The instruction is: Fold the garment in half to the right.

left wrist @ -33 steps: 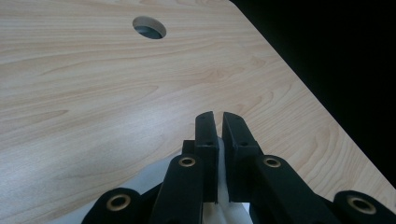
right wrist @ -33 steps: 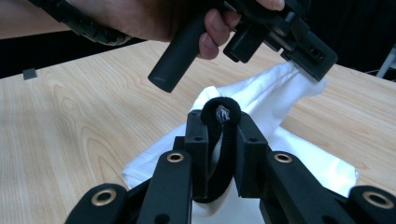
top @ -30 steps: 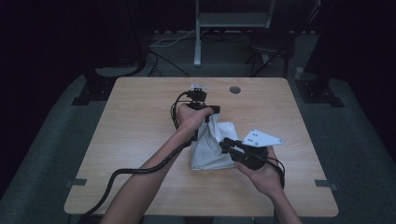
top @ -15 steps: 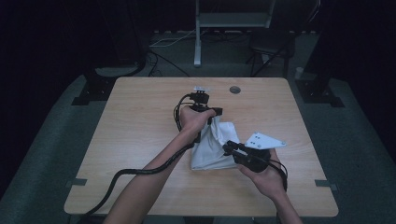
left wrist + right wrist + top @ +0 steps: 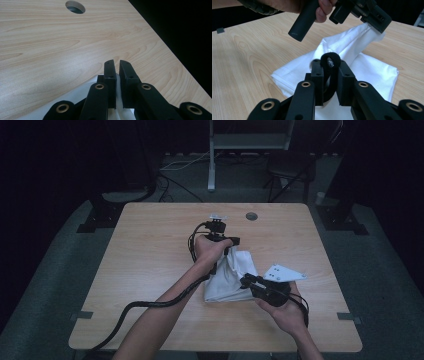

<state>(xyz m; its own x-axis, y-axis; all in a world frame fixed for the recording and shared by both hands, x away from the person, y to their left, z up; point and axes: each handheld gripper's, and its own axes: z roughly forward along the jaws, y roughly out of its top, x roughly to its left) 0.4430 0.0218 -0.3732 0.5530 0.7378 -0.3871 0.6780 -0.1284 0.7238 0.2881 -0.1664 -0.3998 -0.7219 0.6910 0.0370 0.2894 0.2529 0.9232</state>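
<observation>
A light wood-grain table (image 5: 150,270) with rounded corners stands on a grey floor (image 5: 45,285). Directly on its top lies a white cloth (image 5: 227,287), crumpled, right of the table's centre and toward the near edge; one part of the cloth is drawn up off the surface while the rest rests flat. Beyond the cloth, near the table's far edge, a round cable hole (image 5: 251,216) is set into the top. A black cable (image 5: 150,304) runs across the wood left of the cloth and trails off over the near edge.
</observation>
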